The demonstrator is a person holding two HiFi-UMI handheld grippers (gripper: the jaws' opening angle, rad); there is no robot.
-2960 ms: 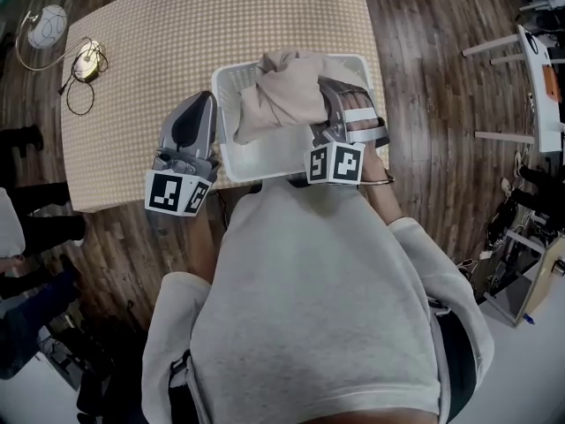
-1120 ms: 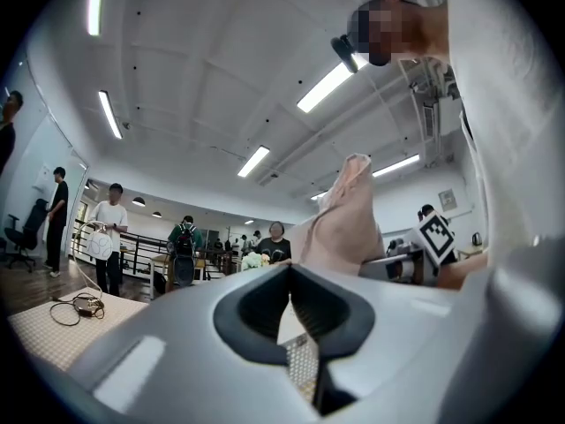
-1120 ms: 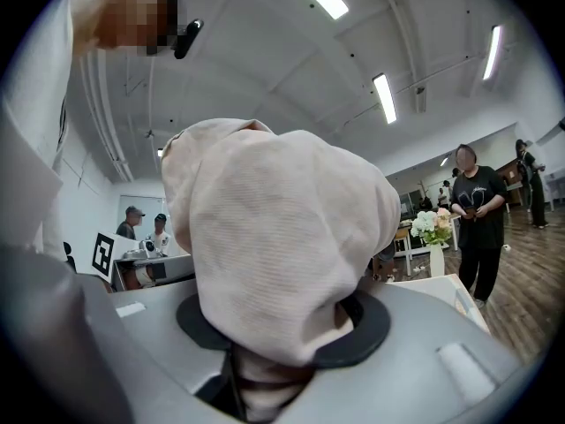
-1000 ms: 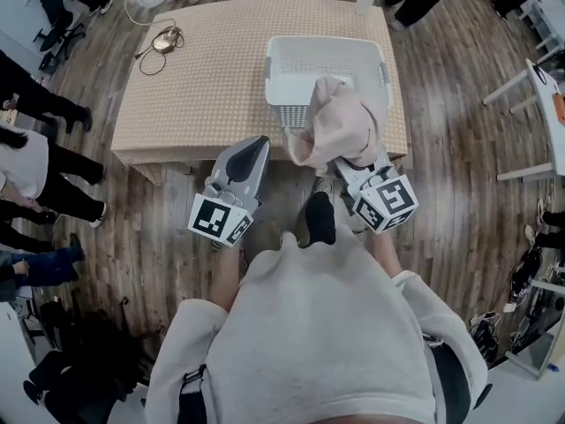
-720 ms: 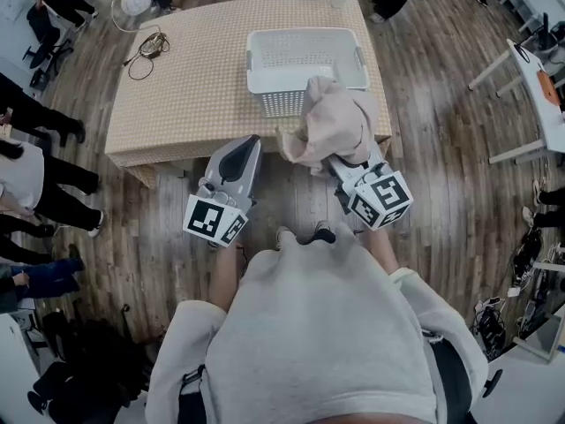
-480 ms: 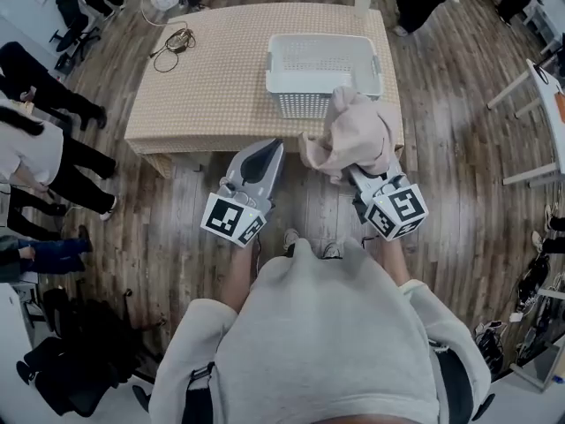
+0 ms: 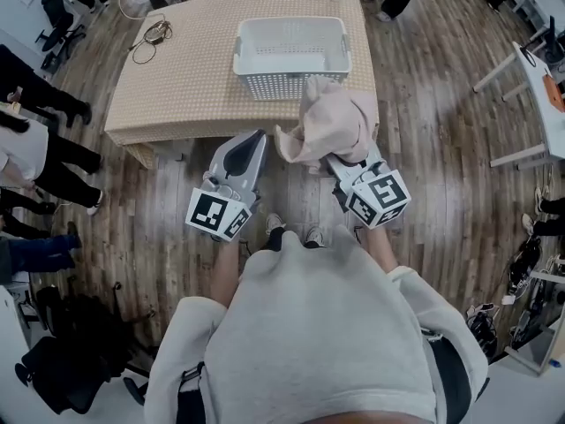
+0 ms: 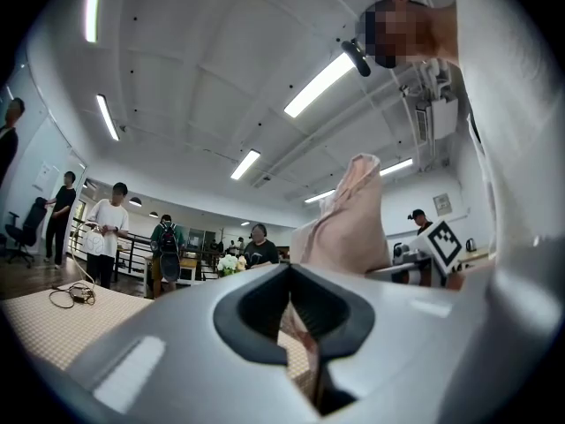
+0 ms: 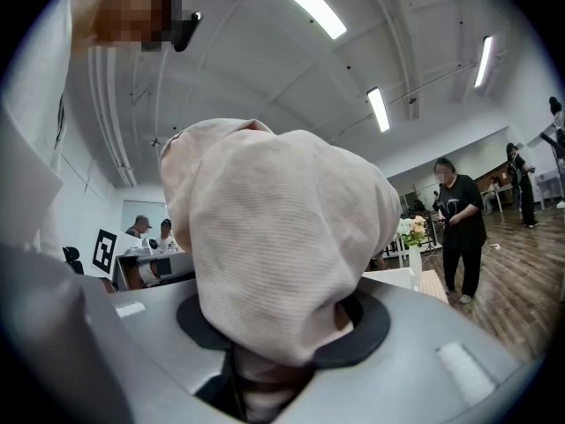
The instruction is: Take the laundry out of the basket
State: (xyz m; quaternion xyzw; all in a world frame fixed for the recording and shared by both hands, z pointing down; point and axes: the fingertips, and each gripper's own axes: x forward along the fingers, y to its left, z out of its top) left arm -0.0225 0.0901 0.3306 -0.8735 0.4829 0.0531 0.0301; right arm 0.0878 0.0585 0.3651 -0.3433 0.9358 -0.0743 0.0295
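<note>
The right hand-held gripper is clamped on the beige garment, held over the floor in front of the counter and the white basket, which looks empty. The likely next move is to set it on bare counter. The left hand-held gripper is closed and empty. No writing is legible.

R tongs clamped on beige cloth, draped over.
</note>
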